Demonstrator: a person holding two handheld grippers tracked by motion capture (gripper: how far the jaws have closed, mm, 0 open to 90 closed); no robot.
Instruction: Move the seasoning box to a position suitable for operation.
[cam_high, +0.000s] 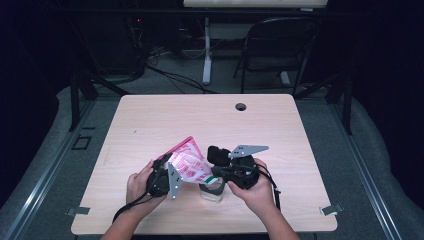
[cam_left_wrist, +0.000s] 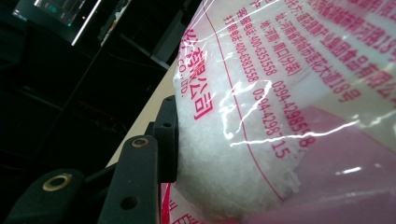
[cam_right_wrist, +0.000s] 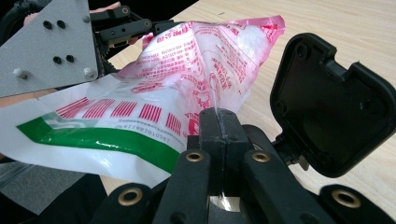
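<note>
A clear plastic bag (cam_high: 189, 162) with pink print and a green band holds white granules and hangs tilted above the table. My left gripper (cam_high: 171, 167) is shut on the full part of the bag (cam_left_wrist: 280, 102); one black jaw presses into its side and the other is hidden behind it. My right gripper (cam_right_wrist: 219, 122) is shut on a thin clear edge of the bag (cam_right_wrist: 187, 70) near the green band. Below the bag's lower end a small clear container (cam_high: 212, 191) stands on the table.
A black rounded-square lid-like piece (cam_right_wrist: 331, 102) stands up just right of my right jaws. The light wooden table (cam_high: 200, 120) has a cable hole (cam_high: 241, 106) at the back. A folding chair (cam_high: 277, 50) stands behind it.
</note>
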